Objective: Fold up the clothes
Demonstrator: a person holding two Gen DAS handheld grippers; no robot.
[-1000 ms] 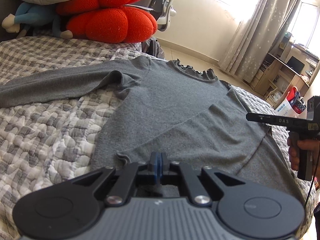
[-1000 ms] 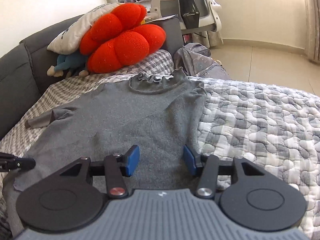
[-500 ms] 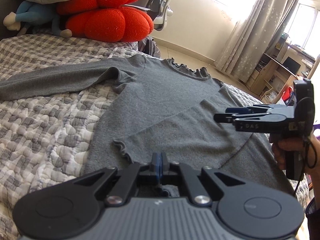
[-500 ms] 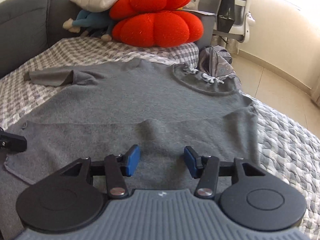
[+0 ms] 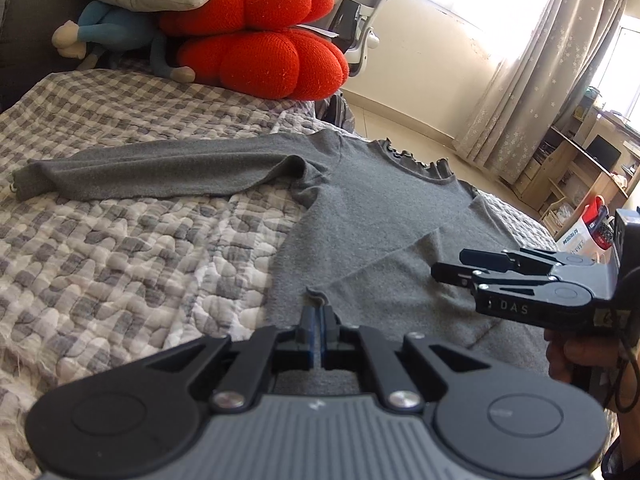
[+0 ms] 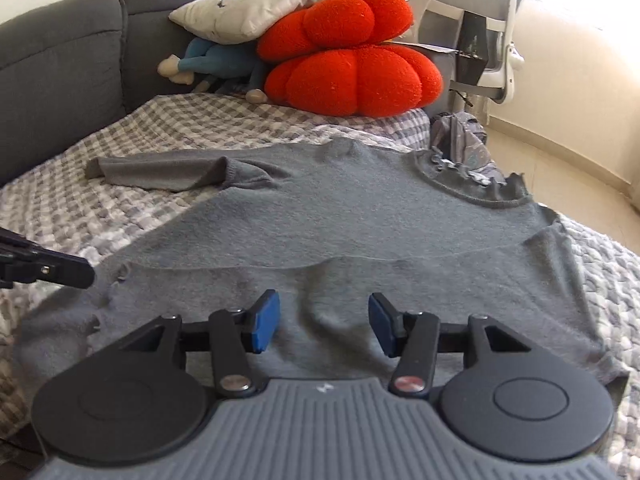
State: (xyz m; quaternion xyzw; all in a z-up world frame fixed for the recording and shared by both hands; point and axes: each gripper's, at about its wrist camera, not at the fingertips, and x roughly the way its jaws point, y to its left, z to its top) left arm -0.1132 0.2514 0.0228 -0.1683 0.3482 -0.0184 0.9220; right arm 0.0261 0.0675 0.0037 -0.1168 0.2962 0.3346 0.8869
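Sweater (image 5: 372, 216), grey with a ruffled collar (image 5: 416, 164), lies flat on the checked quilt (image 5: 132, 248) that covers the bed, its collar end pointing toward the red cushion (image 5: 260, 60). One long sleeve (image 5: 160, 172) stretches out sideways over the quilt, on the side of the sweater nearer the grey sofa back (image 6: 60, 60). The other sleeve is folded across the body, and its cuff (image 5: 316, 294) ends at the sweater's edge farthest from the red cushion.

The left gripper (image 5: 316, 330) sits at that near edge, its blue pads pressed together with a thin strip of grey knit pinched between them, just behind the cuff. The right gripper (image 6: 324, 322) hangs over the folded sleeve, farther along the same near edge, with its blue pads (image 6: 264, 320) spread wide and only cloth showing between them; whether they touch the fabric cannot be told. From the left wrist view the right gripper shows from the side, held by a hand (image 5: 576, 356) above the sweater's body.

Behind the red cushion lie a white pillow (image 6: 260, 8) and a blue stuffed toy (image 6: 212, 60); a white office chair (image 6: 480, 20) stands beyond it.
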